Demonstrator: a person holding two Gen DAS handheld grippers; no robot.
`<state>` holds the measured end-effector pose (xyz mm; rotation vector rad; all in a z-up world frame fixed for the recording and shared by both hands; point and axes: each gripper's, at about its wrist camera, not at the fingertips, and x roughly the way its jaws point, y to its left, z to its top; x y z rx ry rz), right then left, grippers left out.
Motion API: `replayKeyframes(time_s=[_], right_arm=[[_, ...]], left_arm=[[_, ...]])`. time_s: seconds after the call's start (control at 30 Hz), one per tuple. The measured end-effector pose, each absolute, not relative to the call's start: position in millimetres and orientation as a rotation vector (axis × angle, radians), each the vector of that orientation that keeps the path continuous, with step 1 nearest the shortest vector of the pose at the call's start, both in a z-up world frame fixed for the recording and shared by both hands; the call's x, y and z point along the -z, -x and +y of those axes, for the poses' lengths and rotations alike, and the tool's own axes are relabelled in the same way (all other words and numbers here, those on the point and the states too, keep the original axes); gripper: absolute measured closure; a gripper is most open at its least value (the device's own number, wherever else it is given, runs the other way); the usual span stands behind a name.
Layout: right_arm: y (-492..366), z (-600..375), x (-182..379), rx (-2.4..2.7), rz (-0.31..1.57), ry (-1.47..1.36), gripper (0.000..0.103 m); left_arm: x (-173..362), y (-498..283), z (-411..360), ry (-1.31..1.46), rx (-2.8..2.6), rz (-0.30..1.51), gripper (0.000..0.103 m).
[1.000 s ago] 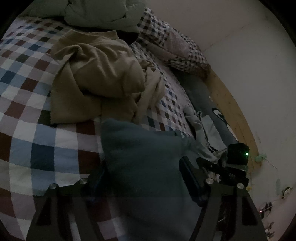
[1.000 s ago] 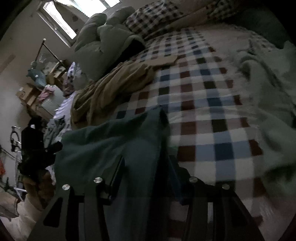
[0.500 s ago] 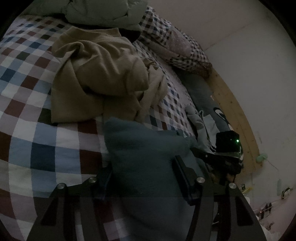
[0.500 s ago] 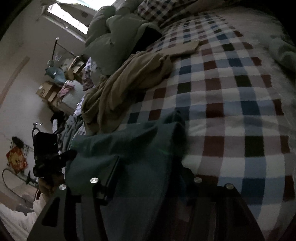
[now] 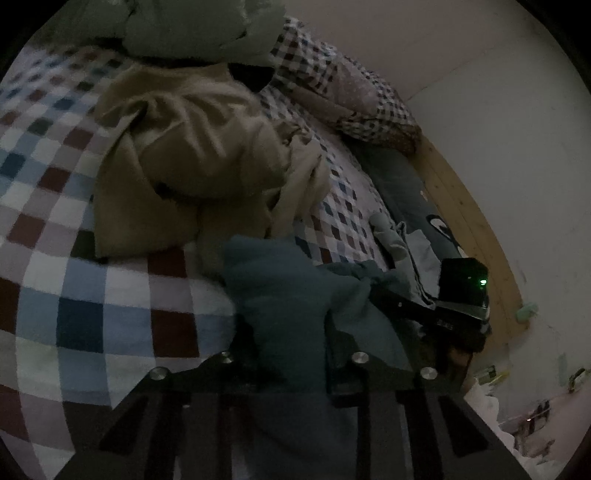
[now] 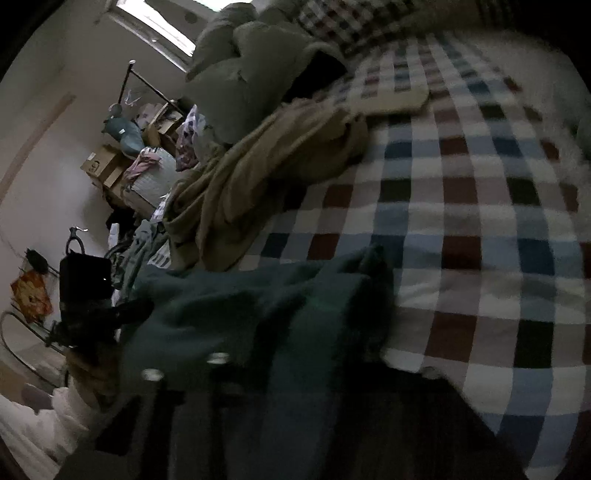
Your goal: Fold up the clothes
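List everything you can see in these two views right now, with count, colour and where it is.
teal garment: one, dark teal, near bed edge, between both claws
tan garment: one, beige, crumpled mid-bed
checked bedspread: one, white, blue and brown, covering the bed
green duvet: one, pale green, heaped at the head
checked pillow: one, brown and white, by the wall
window: one, bright, far wall
cardboard boxes: several, brown, beside the bed
left claw: one, black, closing on teal garment
right claw: one, black, blurred, closing on teal garment

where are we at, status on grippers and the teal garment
Left gripper and right gripper closing on teal garment. Tan clothes just beyond.
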<state>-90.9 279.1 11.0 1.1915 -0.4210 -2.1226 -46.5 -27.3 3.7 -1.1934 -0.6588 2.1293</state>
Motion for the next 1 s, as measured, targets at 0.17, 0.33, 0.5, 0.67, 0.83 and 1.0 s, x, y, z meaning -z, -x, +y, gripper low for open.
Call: replayKeyframes(time_s=[0.17,0.33,0.5,0.67,0.83,1.0], right_arm=[[81.5,272.0,-36.7,2.229,-0.318,-1.107,0.091],[91.8,253.9,-52.4,2.315,-0.159,-1.116,0.091],[112.8,243.6,-38.0,2.364,-0.038,-1.224,0.079],[115.6,261.1,-41.1,2.623,0.03,-1.279,0.057],[88.9,262.6,-68.3,2.699,-0.064,-1.16,0.055],[69.9,223.8,-71.3,2.596,-0.013,-1.09,0.056]], left_arm=[[-14.3,45.7,-29.7,1.126,-2.179,-0.684,0.082],[4.2,58.3,-35.7,1.209,-2.21,-0.758,0.082],[-2.8,57.8,-27.4,1.227,-2.357,-0.603,0.053],[-26.8,39.6,-7.3,1.14,-2.638,-0.268,0.033],[-48.6,30.3,4.5,1.011,-2.687,-0.215,0.033],[-55.5,27.4,21.3,0.963,-2.642,-0.221,0.033]])
